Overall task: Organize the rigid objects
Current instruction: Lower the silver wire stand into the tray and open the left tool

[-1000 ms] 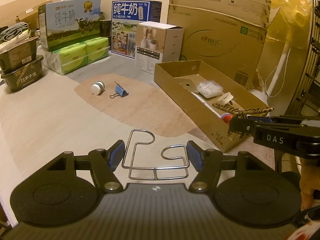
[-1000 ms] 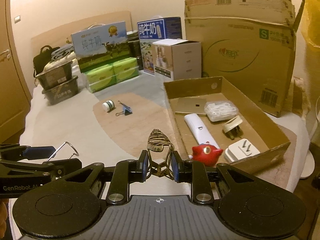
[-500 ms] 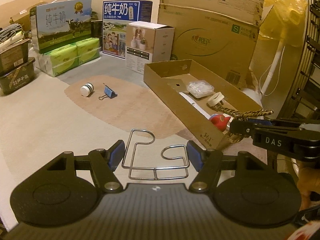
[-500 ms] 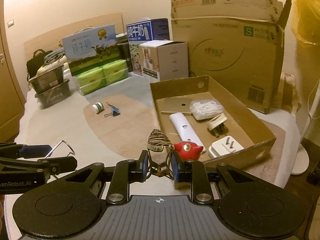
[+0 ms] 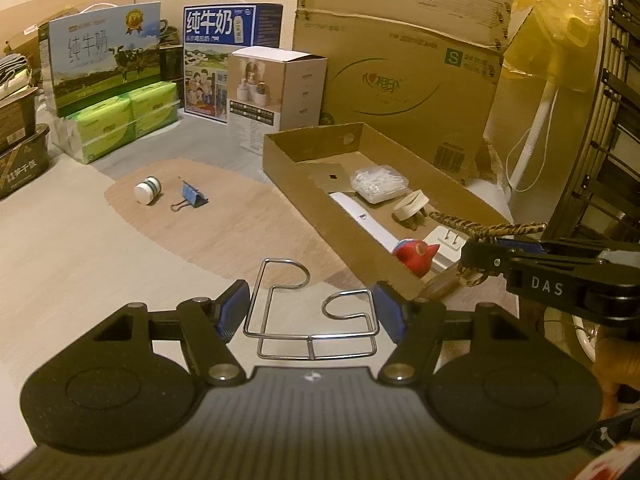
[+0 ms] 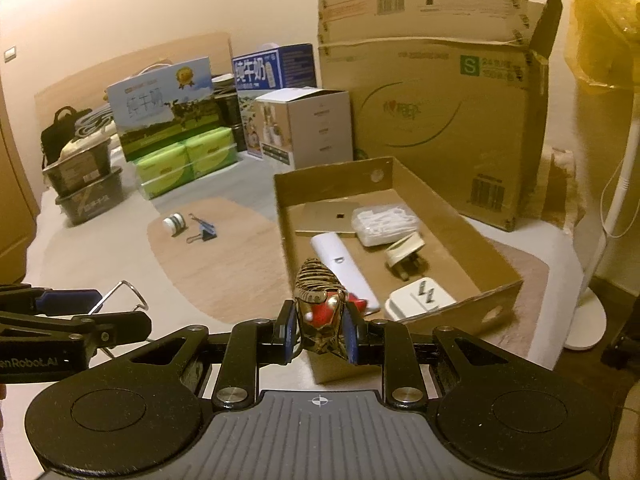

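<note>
My left gripper (image 5: 311, 300) is shut on a bent silver wire holder (image 5: 310, 334), which spans the gap between the blue pads. My right gripper (image 6: 320, 320) is shut on a tiger-striped hair claw (image 6: 316, 280). It hangs over the near left corner of the shallow cardboard box (image 6: 460, 224). The box holds a white remote (image 6: 340, 260), a red bird toy (image 5: 414, 254), a white adapter (image 6: 420, 300), a cream plug (image 6: 404, 250) and a bag of swabs (image 6: 384, 222). In the left wrist view the right gripper (image 5: 476, 256) shows at the right with the hair claw (image 5: 484, 228).
A small white jar (image 5: 147, 190) and a blue binder clip (image 5: 191, 196) lie on the tan mat (image 5: 248, 232). Milk cartons (image 5: 230, 60), green tissue packs (image 5: 120, 120), a white box (image 5: 276, 96) and a tall cardboard box (image 5: 400, 68) line the back. A fan stand (image 6: 584, 320) is at the right.
Both grippers have moved right, closer to the cardboard box, each keeping its hold. The hair claw now stands in front of the red bird toy, above the box's near corner.
</note>
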### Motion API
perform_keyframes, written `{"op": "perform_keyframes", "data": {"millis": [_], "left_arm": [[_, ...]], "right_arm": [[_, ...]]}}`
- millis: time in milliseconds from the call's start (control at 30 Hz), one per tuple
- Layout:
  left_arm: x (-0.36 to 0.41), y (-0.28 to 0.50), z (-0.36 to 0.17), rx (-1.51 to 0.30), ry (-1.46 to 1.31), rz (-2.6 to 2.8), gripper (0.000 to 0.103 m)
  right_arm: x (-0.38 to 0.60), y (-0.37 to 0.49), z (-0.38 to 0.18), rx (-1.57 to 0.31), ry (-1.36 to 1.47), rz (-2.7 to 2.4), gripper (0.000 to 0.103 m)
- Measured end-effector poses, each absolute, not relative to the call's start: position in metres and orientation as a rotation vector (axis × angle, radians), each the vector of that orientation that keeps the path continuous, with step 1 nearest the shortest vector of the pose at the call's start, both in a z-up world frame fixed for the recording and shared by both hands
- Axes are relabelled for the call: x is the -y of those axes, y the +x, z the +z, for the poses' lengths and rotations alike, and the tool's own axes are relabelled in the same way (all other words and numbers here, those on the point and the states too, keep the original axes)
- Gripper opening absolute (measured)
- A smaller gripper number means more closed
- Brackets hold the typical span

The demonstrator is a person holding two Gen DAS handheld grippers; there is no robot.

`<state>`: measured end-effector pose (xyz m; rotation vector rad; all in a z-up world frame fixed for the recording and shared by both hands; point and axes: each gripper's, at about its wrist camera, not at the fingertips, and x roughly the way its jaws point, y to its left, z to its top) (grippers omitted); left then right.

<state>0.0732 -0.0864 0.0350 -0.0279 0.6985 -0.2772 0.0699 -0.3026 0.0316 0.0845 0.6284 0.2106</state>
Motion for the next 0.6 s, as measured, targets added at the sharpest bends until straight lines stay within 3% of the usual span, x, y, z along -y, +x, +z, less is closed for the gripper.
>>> {"op": "perform_keyframes", "data": {"millis": [600], "left_arm": [[0.138,0.107,0.035,-0.689,-0.009,-0.351,0.065]], "right_arm": [[0.349,0.094,0.027,-0.619,0.082,0.147,0.025]]}}
